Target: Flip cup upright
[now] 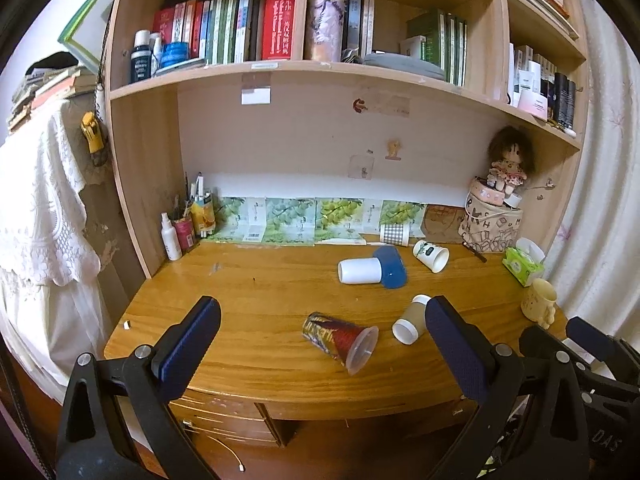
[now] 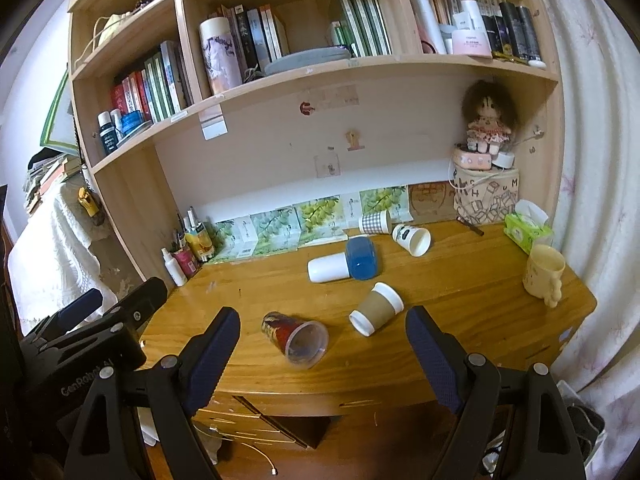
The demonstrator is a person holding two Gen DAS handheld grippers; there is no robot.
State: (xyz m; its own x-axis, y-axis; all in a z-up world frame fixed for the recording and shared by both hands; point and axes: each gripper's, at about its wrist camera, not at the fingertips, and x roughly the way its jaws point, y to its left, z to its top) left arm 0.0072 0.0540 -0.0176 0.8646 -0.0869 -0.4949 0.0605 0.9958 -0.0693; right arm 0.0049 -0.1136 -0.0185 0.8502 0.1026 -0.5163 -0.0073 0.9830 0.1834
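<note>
So both claws are hanging back off the front edge of the wooden desk (image 1: 256, 280), nothing in either one. The left gripper (image 1: 320, 344) has its blue-padded fingers spread wide, and the right gripper (image 2: 322, 350) is just as wide open, empty too.

Cups are tipped over all across the desk. Closest to the front is a clear plastic cup with a red and gold printed sleeve (image 2: 294, 338), on its side with the mouth facing the cameras. Just right of it is a brown paper cup with a white lid (image 2: 376, 308), also lying down. Further back there's a white cylinder-shaped cup (image 1: 360, 271) touching a blue plastic cup (image 1: 391, 267), then a white paper cup with a dark leaf print (image 1: 431, 255), and a grey checked paper cup (image 1: 395, 234) near the back wall. All on their sides.

Only the cream ceramic mug (image 2: 544, 274) by the right edge is standing upright, next to a green tissue pack (image 2: 526, 230).
</note>
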